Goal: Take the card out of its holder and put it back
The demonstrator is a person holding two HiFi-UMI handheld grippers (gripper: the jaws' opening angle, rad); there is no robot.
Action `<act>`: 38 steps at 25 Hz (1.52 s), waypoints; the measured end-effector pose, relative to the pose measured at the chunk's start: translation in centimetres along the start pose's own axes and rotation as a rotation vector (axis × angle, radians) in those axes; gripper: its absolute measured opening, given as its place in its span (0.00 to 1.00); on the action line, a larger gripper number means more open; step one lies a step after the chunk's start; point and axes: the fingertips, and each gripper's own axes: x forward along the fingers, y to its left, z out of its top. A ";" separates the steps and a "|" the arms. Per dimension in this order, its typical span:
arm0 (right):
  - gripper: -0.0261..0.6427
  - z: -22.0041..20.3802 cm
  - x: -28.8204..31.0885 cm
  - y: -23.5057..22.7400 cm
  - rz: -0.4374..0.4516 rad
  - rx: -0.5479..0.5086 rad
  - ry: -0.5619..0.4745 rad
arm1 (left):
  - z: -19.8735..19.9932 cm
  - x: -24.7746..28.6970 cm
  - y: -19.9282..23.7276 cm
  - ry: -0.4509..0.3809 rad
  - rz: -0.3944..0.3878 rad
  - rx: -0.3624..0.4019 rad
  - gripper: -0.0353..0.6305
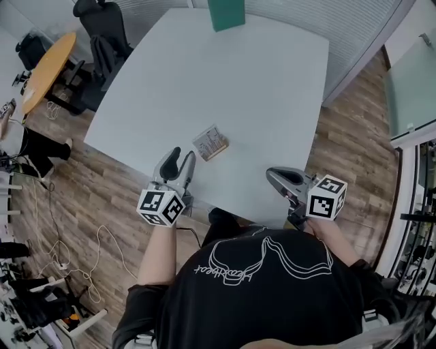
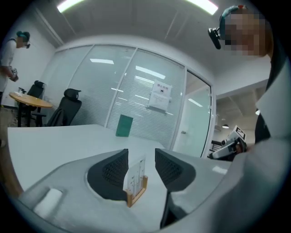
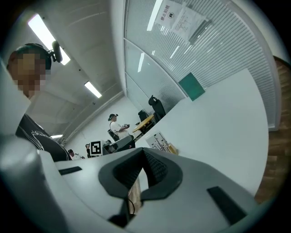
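A small card (image 1: 210, 143) stands upright in a wooden holder (image 2: 136, 195) on the white table (image 1: 225, 82), near its front edge. My left gripper (image 1: 181, 155) sits just short of it, low over the table. In the left gripper view the card (image 2: 135, 176) shows in the gap of the left gripper (image 2: 141, 152), beyond the tips, and the pads do not touch it. My right gripper (image 1: 272, 174) hovers at the table's front right, well away from the card, its jaws together and empty. The right gripper view shows the card (image 3: 160, 142) off to the left.
A green board (image 1: 226, 13) stands at the table's far edge. Office chairs (image 1: 102, 34) and an orange round table (image 1: 48, 65) are off to the far left, where a person stands. Cables (image 1: 68, 266) lie on the wooden floor. Glass walls close the room.
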 end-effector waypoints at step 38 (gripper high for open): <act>0.05 -1.4 -7.4 9.4 0.205 -0.200 -0.018 | -0.7 -7.8 -22.4 0.008 -0.159 -0.104 0.07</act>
